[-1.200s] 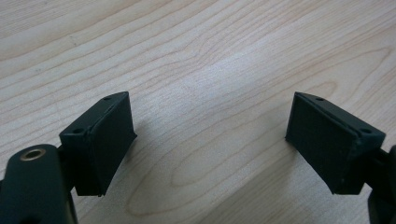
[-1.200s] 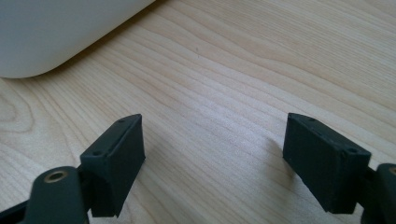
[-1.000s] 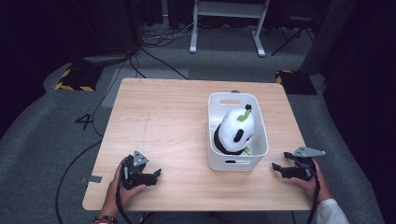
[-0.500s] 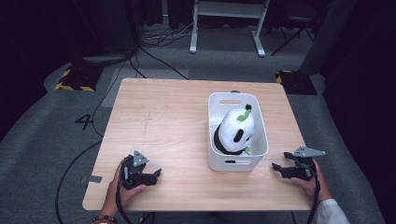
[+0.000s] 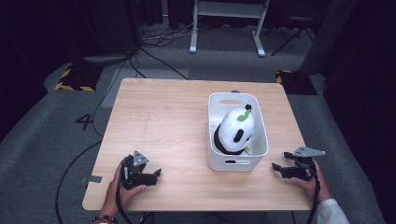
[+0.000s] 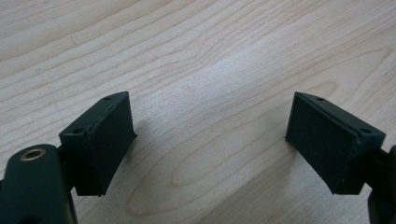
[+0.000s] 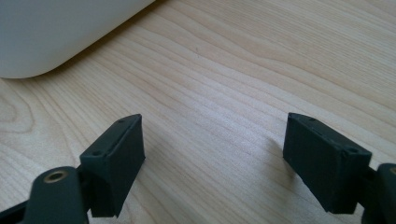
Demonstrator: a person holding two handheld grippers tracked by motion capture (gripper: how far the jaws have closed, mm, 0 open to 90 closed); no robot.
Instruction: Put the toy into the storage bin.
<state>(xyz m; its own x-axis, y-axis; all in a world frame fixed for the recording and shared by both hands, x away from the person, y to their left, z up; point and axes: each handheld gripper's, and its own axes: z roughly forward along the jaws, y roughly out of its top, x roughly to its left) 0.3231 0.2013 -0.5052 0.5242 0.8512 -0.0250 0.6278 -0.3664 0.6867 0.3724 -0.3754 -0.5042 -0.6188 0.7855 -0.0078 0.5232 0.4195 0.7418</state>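
From the high view, the panda plush toy (image 5: 235, 129) is lying inside the white bin (image 5: 214, 122), which is standing on the right half of the wooden table (image 5: 168, 116), and neither gripper is touching either of them. The left gripper (image 5: 157, 173) is resting low on the table near its front left corner, well apart from the bin, while the right gripper (image 5: 276, 168) is sitting near the front right corner, just beside the bin's near corner and pointing toward it. Judging by this layout, the toy is either already stowed or waiting to be lifted out; which of the two cannot be told, and no handling is going on at this moment. The left gripper view is showing what the high camera is too far off to settle: the jaws of the left gripper (image 6: 208, 140) are standing wide apart with nothing but bare wood grain between them. The right gripper view is giving the same close detail for the right gripper (image 7: 212, 149), its jaws spread and empty, and it is also catching the rounded white wall of the bin (image 7: 60, 32) close ahead at upper left, though the toy inside is hidden behind that wall.
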